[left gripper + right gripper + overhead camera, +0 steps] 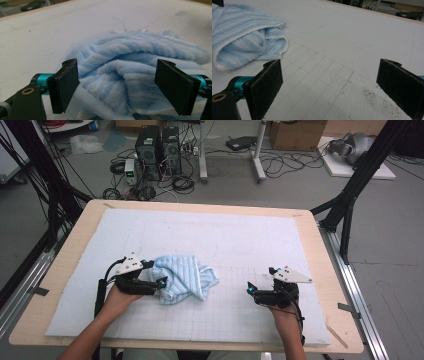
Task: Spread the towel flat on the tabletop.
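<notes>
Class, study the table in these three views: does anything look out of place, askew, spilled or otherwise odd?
Two things. The blue towel lies crumpled in a heap rather than flat, with the open left gripper around its edge. Dark specks are scattered on the white mat by the open right gripper, like spilled grit.

Towel (130, 75): pale blue terry cloth, soft and fluffy, ribbed in stripes, with a flat-woven white hem; it lies crumpled on the mat. Mat (235, 245): white foam-like sheet, matt, faintly grained, ruled with a thin grey grid near the towel and speckled with dark crumbs. Table (75, 240): pale wood, smooth, matt, showing around the mat. Left gripper (120, 87) and right gripper (329, 87): matt black jaws faced with rough, felt-like pads; glossy teal metal fittings behind them.
</notes>
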A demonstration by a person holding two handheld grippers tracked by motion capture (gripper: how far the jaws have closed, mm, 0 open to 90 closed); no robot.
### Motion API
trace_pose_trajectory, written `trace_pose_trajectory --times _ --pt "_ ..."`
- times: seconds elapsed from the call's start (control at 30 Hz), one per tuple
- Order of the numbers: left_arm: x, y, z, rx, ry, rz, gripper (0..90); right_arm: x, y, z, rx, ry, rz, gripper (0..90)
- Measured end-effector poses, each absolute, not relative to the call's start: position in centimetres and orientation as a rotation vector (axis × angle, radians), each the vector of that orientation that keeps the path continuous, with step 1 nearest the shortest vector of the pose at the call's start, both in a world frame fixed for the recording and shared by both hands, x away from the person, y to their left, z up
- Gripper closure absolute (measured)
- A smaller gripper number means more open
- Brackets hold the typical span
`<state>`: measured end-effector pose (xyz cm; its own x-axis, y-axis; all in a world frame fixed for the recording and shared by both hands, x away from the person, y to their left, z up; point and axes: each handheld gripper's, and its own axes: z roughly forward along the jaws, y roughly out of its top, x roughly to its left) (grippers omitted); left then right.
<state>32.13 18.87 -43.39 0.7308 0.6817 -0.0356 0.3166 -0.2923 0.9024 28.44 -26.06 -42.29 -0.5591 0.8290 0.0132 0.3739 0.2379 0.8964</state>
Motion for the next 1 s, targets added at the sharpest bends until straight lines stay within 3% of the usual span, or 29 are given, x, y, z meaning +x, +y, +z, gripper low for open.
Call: trace_pose_trajectory --times 0.1,0.17,0.3,0.33,0.37,0.4,0.93,0.97,1.0 --pt "32.5 18.3 -43.7 1.937 0.793 0.465 19.6 28.4 -26.0 -42.3 1.099 2.046 1.282 5.9" --pt "32.9 18.2 -44.2 1.990 0.790 0.447 26.5 28.4 -25.8 -42.4 1.097 2.057 1.280 5.9" --pt "33.2 18.4 -44.4 1.981 0.783 0.391 56.2 28.5 -25.5 -42.4 1.090 2.070 1.287 5.9" --pt "33.2 18.6 -44.2 1.973 0.766 0.391 56.2 28.5 -25.5 -42.4 1.090 2.070 1.287 5.9" --pt "33.1 18.8 -44.1 1.952 0.751 0.396 73.4 28.5 -25.4 -42.4 1.087 2.072 1.284 6.0" --pt "33.1 19.3 -43.7 1.905 0.744 0.410 76.1 28.6 -25.1 -42.5 1.084 2.072 1.261 6.0" --pt "34.4 23.3 -41.5 1.692 0.821 0.527 82.5 30.6 -19.2 -43.4 0.997 2.267 1.273 7.3" --pt "34.5 23.6 -41.5 1.687 0.829 0.530 82.4 30.9 -18.0 -43.7 0.941 2.323 1.248 20.3" --pt "34.5 23.8 -41.5 1.678 0.837 0.535 82.4 30.9 -18.0 -43.7 0.941 2.323 1.248 20.3"
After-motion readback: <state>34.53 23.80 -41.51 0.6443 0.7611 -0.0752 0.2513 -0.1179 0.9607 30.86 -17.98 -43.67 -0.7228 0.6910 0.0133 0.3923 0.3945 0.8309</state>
